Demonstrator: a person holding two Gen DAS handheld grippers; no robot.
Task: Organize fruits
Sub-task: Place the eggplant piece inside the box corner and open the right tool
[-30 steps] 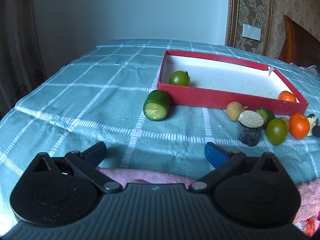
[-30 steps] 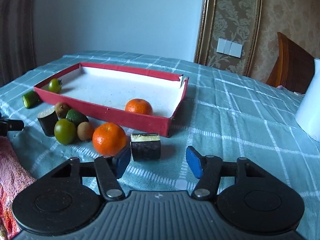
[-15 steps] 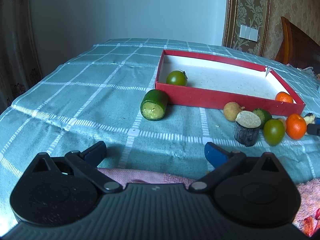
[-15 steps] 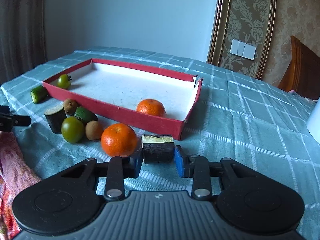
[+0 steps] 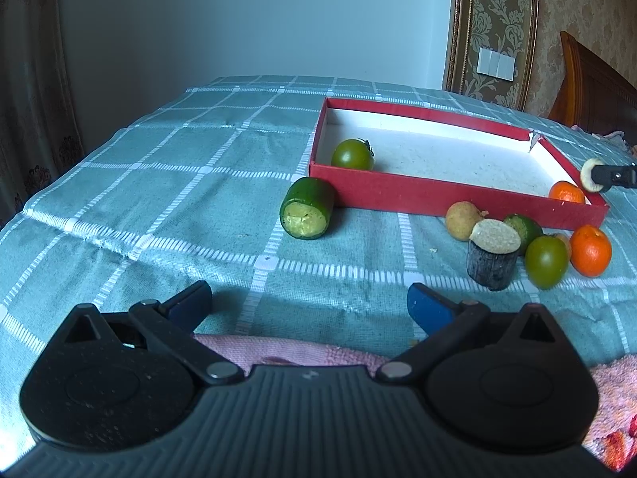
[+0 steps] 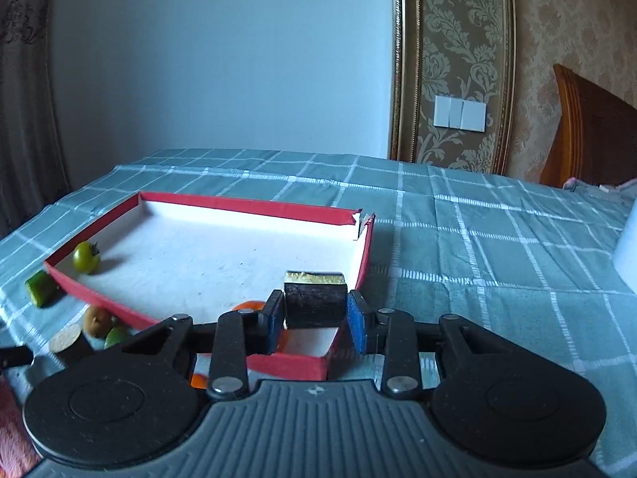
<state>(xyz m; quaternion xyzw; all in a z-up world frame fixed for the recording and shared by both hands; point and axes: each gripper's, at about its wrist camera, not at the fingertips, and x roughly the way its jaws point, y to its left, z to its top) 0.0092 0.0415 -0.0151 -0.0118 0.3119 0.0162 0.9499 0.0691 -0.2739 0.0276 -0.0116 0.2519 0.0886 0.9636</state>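
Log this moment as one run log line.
right gripper: shut on dark-skinned cut cylinder piece, raised above red shallow cardboard box | left gripper: open, empty | in box: green tomato, orange mandarin

wall [image 6: 223, 59]: pale blue | curtain [image 5: 28, 79]: left | headboard [image 6: 593, 127]: wooden, right | switch [image 6: 460, 113]: white

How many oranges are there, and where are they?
2. One orange lies inside the red box, in its near right corner. The other orange sits on the tablecloth just outside that corner, beside a green fruit. Others may be hidden.
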